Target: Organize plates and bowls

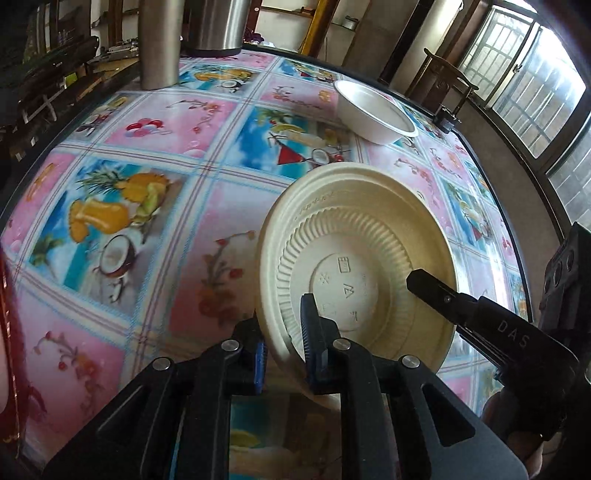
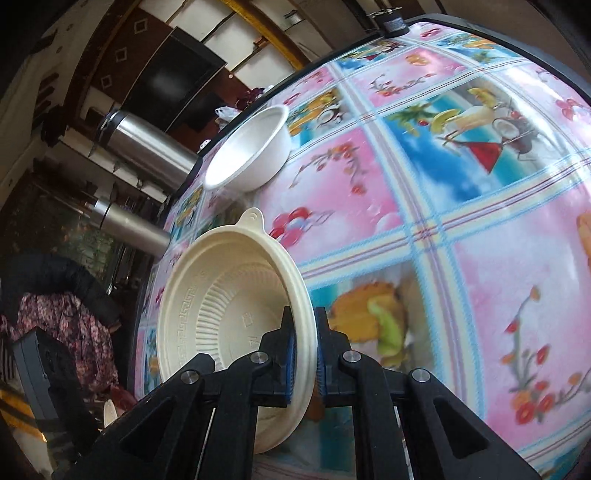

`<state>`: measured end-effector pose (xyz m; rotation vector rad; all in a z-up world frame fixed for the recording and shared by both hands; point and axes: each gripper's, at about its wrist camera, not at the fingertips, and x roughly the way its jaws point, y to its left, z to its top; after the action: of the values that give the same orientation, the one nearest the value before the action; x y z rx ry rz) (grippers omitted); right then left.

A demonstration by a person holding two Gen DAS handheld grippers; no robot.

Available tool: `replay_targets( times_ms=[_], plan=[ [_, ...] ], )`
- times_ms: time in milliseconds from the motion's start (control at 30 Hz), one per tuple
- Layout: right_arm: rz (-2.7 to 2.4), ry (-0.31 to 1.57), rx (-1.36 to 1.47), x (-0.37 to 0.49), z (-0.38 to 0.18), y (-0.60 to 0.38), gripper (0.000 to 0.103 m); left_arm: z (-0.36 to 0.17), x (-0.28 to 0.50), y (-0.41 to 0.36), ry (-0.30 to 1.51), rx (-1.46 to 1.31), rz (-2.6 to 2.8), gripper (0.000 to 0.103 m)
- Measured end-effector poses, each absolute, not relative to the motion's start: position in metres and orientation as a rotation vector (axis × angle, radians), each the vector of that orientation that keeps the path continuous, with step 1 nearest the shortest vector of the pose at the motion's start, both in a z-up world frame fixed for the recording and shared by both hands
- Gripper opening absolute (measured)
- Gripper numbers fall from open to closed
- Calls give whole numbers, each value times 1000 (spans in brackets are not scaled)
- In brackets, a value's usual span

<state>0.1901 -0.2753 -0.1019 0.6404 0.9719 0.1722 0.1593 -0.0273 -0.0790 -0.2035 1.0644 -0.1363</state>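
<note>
our left gripper (image 1: 282, 343) sits nearest the lens in the left wrist view, its blue-padded fingers (image 1: 310, 332) pressed on either side of the rim of the cream plate (image 1: 354, 258). we hold that plate up off the table (image 1: 155, 206), tilted so its ribbed well and embossed centre face the camera. from the far side of the plate our right gripper (image 1: 436, 291) reaches in, one black finger lying over the plate's opposite edge.

in the right wrist view our right gripper (image 2: 303, 354) pinches the cream plate (image 2: 221, 302) by its rim, a pad on each face, the plate standing nearly on edge with its small tab pointing away from us. so both sets of jaws are closed on the same plate.

beyond the plate, well apart from it, a white bowl (image 1: 373, 110) rests upright on the table's fruit-patterned cloth (image 2: 480, 221); we see it again in the right wrist view (image 2: 247, 151). farther past the plate, near the table's back edge, stand two steel flasks (image 1: 218, 26), the slimmer one beside the wider. we also see a wooden chair (image 1: 443, 85) behind the bowl, outside the table's edge.
</note>
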Motion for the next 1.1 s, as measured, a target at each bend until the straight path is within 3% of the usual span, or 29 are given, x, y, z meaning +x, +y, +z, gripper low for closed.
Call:
replay_targets(
  times_ms=[400, 1100],
  plan=[
    [269, 950, 609, 136, -106, -201, 9, -77, 114, 10, 1060, -201, -120, 15],
    [298, 917, 550, 116, -109, -181, 10, -80, 102, 20, 1056, -215, -125, 15]
  ],
)
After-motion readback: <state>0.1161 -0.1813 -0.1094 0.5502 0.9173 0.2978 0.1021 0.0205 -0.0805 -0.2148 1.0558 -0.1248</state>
